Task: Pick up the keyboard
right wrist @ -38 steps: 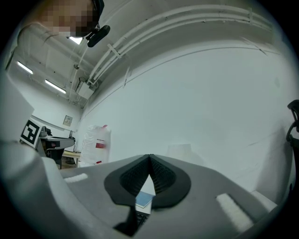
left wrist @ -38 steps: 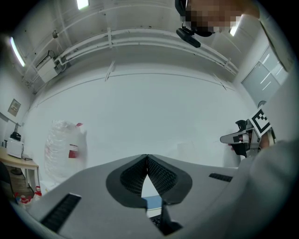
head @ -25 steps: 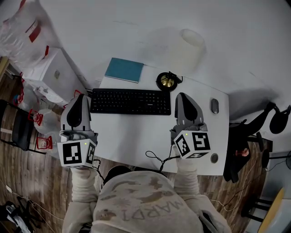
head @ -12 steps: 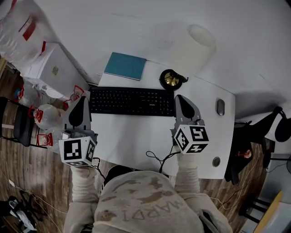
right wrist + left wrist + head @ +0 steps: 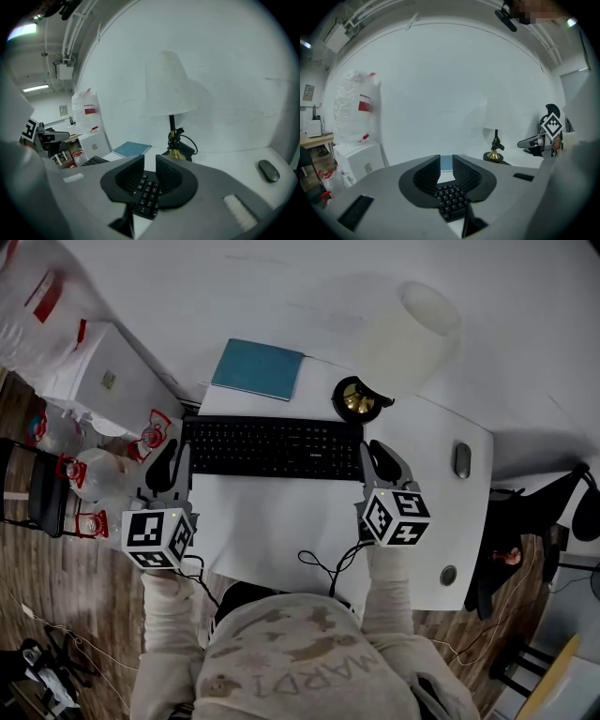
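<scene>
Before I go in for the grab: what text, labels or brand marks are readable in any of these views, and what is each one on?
"MARDI": print on the person's sweatshirt, upside down in the head view.
Key legends and a small mark on the keyboard: too small to read.
Small label on the white box: too small to read.
Red print on the plastic bag: blurred, unreadable.
Nothing else legible.

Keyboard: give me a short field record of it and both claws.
keyboard: black, flat on the white desk, not lifted
left claw: at its left end, jaws opening, keys showing in the gap, not clamped
right claw: at its right end, jaws opening, same
behind keyboard: teal notebook, lamp
mouse: right of keyboard, apart
</scene>
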`<action>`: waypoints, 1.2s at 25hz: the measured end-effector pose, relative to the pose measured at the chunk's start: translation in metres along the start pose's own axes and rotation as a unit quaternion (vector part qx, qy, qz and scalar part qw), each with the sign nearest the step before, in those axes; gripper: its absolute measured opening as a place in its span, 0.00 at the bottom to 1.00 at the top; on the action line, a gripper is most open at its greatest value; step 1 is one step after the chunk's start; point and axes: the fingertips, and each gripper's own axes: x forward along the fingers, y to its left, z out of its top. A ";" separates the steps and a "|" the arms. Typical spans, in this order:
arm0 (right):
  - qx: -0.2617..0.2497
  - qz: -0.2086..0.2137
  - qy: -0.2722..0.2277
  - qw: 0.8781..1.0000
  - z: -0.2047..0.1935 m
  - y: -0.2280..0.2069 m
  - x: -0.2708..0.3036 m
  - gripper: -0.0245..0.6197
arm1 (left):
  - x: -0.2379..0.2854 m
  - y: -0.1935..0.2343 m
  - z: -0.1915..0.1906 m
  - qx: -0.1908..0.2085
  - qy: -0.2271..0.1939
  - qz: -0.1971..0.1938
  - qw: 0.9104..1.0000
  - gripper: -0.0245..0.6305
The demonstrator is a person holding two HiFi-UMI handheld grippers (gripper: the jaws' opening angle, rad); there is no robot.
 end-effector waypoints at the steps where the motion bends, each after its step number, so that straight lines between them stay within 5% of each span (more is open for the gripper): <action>1: 0.006 0.000 0.008 1.000 -0.005 -0.003 0.003 0.18 | 0.004 0.001 -0.006 0.000 0.012 -0.002 1.000 0.16; 16: 0.031 0.007 0.108 0.994 -0.068 -0.026 0.042 0.40 | 0.052 0.017 -0.081 -0.033 0.128 -0.019 0.991 0.40; 22: 0.037 0.005 0.139 0.990 -0.087 -0.034 0.052 0.41 | 0.062 0.034 -0.105 -0.074 0.156 -0.003 0.985 0.46; 30: 0.043 0.008 0.152 0.987 -0.099 -0.038 0.064 0.45 | 0.077 0.053 -0.135 -0.079 0.206 0.003 0.975 0.51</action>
